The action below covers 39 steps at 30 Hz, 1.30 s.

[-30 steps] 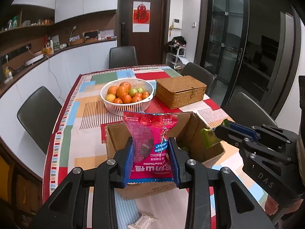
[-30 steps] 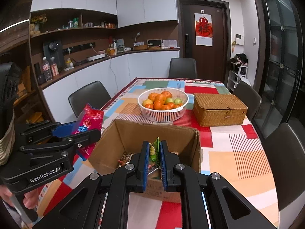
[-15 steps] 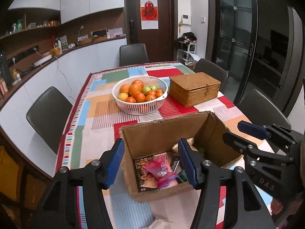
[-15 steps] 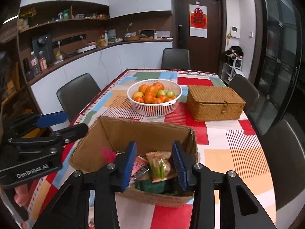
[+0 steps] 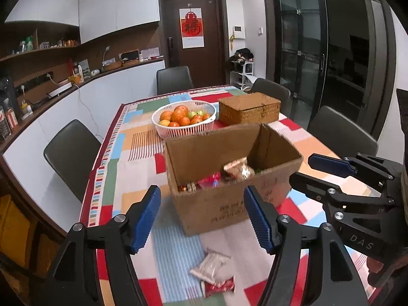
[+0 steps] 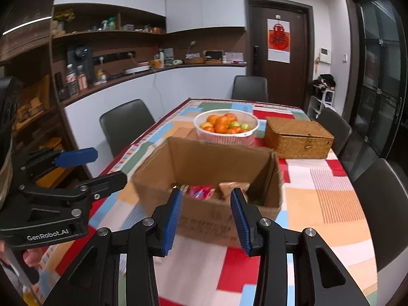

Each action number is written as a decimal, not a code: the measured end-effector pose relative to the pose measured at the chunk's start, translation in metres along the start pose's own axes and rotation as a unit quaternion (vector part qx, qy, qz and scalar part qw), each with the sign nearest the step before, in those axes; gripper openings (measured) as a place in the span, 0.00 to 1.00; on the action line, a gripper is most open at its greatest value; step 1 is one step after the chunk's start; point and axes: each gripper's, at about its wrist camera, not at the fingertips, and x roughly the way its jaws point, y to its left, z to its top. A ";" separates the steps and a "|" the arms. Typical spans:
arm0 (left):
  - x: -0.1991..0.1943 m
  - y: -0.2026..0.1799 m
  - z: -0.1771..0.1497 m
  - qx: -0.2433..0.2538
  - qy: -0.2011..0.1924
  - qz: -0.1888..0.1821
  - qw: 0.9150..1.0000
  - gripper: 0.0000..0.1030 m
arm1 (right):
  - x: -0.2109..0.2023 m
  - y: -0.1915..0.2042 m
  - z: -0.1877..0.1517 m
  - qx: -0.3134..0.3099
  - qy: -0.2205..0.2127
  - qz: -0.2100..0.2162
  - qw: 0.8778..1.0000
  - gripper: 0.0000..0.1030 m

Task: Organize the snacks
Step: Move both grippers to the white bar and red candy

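An open cardboard box [image 5: 224,204] stands on the patterned table and holds several snack packets, among them a red one [image 5: 210,179] and a gold one [image 5: 238,169]. It also shows in the right wrist view [image 6: 209,216]. My left gripper [image 5: 202,216] is open and empty, pulled back in front of the box. My right gripper [image 6: 206,219] is open and empty, also in front of the box. A white packet [image 5: 210,265] and a red packet [image 5: 219,285] lie on the table below my left gripper.
A white basket of oranges [image 5: 185,119] and a wicker box [image 5: 250,111] stand behind the cardboard box. Dark chairs [image 5: 71,153] line both sides of the table. The table's left edge [image 5: 91,193] is close. A counter runs along the left wall.
Both grippers let go of their snack packets into the box, opened wide, and pulled back and down from it toward the near end of the table.
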 end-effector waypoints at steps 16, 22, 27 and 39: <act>0.005 0.019 -0.087 0.016 0.066 0.020 0.998 0.66 | 0.033 0.055 -0.075 -0.058 0.110 0.071 0.990 0.39; 0.024 0.020 -0.106 0.063 0.099 0.007 0.993 0.66 | 0.056 0.067 -0.099 -0.070 0.160 0.096 0.980 0.39; 0.040 0.026 -0.115 0.073 0.122 -0.030 0.989 0.66 | 0.077 0.082 -0.113 -0.103 0.207 0.118 0.966 0.39; 0.087 0.026 -0.118 0.086 0.159 -0.110 0.977 0.64 | 0.112 0.098 -0.121 -0.151 0.252 0.174 0.940 0.39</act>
